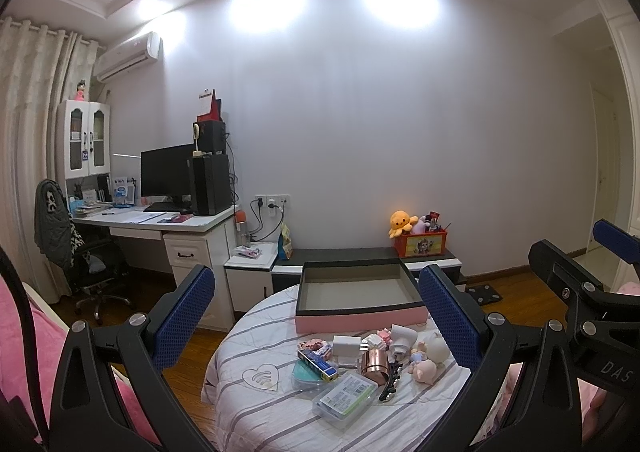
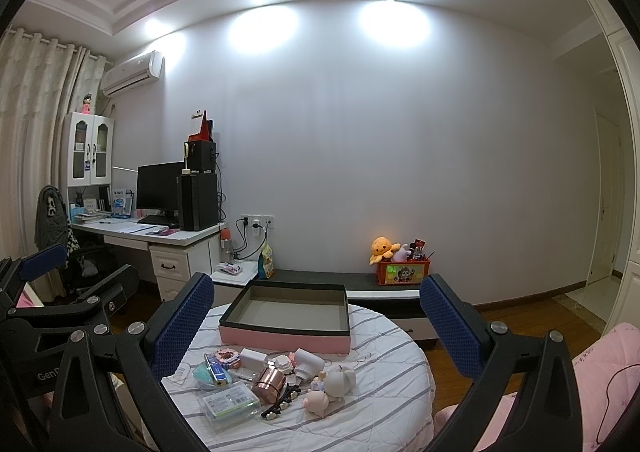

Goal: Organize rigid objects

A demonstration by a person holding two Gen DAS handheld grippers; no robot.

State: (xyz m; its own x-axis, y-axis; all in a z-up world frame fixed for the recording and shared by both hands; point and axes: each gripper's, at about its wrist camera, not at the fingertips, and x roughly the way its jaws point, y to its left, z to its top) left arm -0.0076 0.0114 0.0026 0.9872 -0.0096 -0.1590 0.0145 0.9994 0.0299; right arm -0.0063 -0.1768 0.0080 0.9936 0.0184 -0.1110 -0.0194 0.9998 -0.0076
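A: Where does everything sit?

B: On the round striped-cloth table. The small rigid items cluster toward 6 o'clock; the empty pink-sided shallow box lies just behind them at 12.

A: And the claws?

B: The left claw and right claw both hang spread wide, holding nothing, well above the pile.

A: Best start?

B: I'd take an outer piece first, perhaps the clear plastic case at 7 o'clock. Grip its long sides squarely and avoid nudging the shiny copper-coloured cup beside it.

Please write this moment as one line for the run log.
stage: before first pick | left gripper: open, empty | right gripper: open, empty | pink box: empty | clutter pile: on table
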